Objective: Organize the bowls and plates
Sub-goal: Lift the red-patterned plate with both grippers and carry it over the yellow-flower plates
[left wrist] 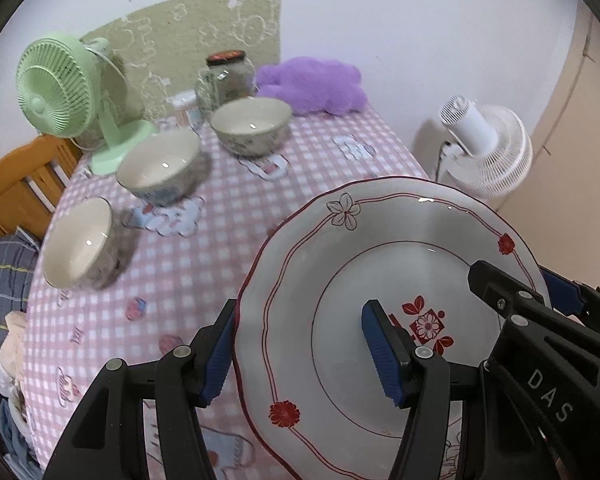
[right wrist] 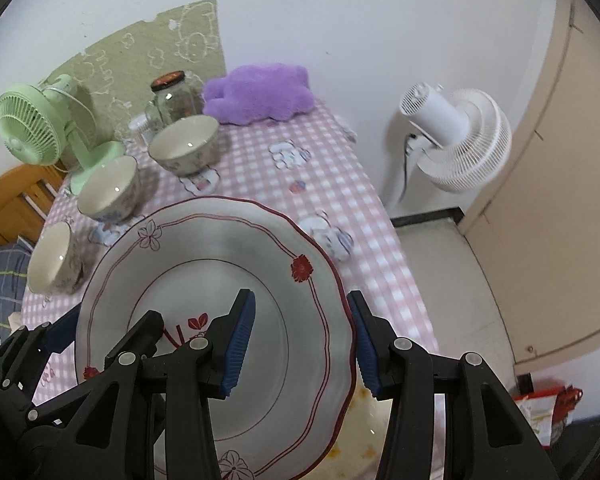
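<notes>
From the left wrist camera, the left hand-held gripper (left wrist: 298, 350) straddles the plate's (left wrist: 380, 248) left rim, one blue pad under the edge and the other over the well, holding it clear above the near right part of the tabletop (left wrist: 236, 216); the right hand-held gripper (left wrist: 540, 296) clamps the opposite rim, so the wide, scalloped plate seems carried level from both sides rather than levered by one edge. Three bowls (left wrist: 162, 166) stand in a diagonal row toward the far left corner, near a green fan (left wrist: 60, 84). From the right wrist camera, the right hand-held gripper (right wrist: 304, 340) likewise pinches the plate's (right wrist: 220, 248) right rim, pads either side of it, with the bowls (right wrist: 108, 190) beyond, apart and unstacked, probably awaiting grouping.
</notes>
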Demonstrator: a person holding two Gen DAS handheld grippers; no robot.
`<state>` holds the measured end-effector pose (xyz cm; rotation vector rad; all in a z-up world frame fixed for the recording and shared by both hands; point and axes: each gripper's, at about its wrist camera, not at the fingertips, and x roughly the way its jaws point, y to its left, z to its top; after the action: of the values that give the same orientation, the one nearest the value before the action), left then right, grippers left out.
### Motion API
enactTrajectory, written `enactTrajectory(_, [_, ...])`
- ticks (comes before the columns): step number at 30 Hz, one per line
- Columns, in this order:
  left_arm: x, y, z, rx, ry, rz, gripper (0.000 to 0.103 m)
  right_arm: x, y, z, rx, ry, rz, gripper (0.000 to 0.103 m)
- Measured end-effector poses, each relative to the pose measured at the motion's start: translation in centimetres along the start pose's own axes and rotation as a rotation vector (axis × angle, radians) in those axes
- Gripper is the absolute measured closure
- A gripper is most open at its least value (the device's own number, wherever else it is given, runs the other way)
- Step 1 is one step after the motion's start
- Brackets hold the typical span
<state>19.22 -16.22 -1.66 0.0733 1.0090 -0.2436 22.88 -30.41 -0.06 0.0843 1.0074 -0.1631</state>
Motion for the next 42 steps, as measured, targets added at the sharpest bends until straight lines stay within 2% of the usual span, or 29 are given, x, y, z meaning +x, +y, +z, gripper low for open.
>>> enactTrajectory(7, [1.3, -3.1, -1.5, 0.011, 0.037, -0.012, 0.041, 0.6, -3.0, -1.9, 0.008, 0.043, -0.008, 0.052])
enactTrajectory(15, [3.7, -5.3, -3.5, -0.042, 0.095, -0.013, 0.041, 3.0, -5.8, -3.4, -0.025, 0.103, -0.007, 0.052])
enactTrajectory(26, [5.7, -5.6, -5.3, -0.122, 0.149, 0.041, 0.041, 6.3, -6.5, -4.6, -0.100, 0.183, 0.043, 0.052])
enactTrajectory(29, [5.8, -5.4, -5.4, -0.150, 0.154, 0.047, 0.041, 6.5, -6.4, -4.7, -0.108, 0.180, 0.060, 0.052])
enactTrajectory(38, [5.7, -5.6, -5.4, -0.140, 0.145, 0.066, 0.041, 6.9, -7.0, -4.6, -0.099, 0.205, 0.116, 0.052])
enactTrajectory(42, [5.6, -5.7, -5.4, -0.135, 0.148, 0.075, 0.041, 6.0, -8.2, -4.5, -0.077, 0.194, 0.102, 0.052])
